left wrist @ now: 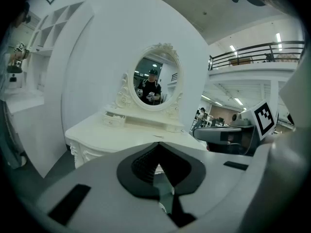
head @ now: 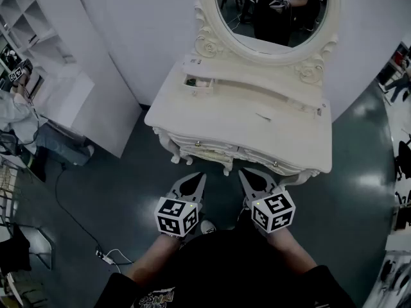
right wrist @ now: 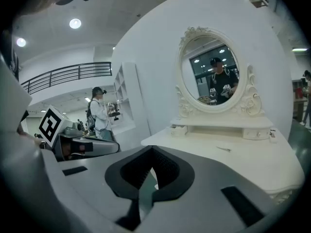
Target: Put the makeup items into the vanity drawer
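As neither gripper holds anything, the task stands at or near its start, by my reading

1. left gripper: held low before the person's body, short of the vanity; jaws closed tip to tip, nothing between them
2. right gripper: just beside the left, same posture; jaws likewise pressed together and empty
3. vanity: white, carved front, oval mirror at the back
4. small drawer: at the left end of the raised shelf below the mirror, pulled open; something lies in it, too small to identify
5. front drawers: under the tabletop, knobs showing, shut
6. thin item: one, lying loose on the tabletop right of centre, well apart from the small drawer (likely a makeup item, perhaps a pencil or brush; no finer reading possible)

No other loose pieces can be made out on the top

Outstanding, as judged: reach forward, grasp the thin item, carry it to a drawer, let go; which drawer is meant cannot be told
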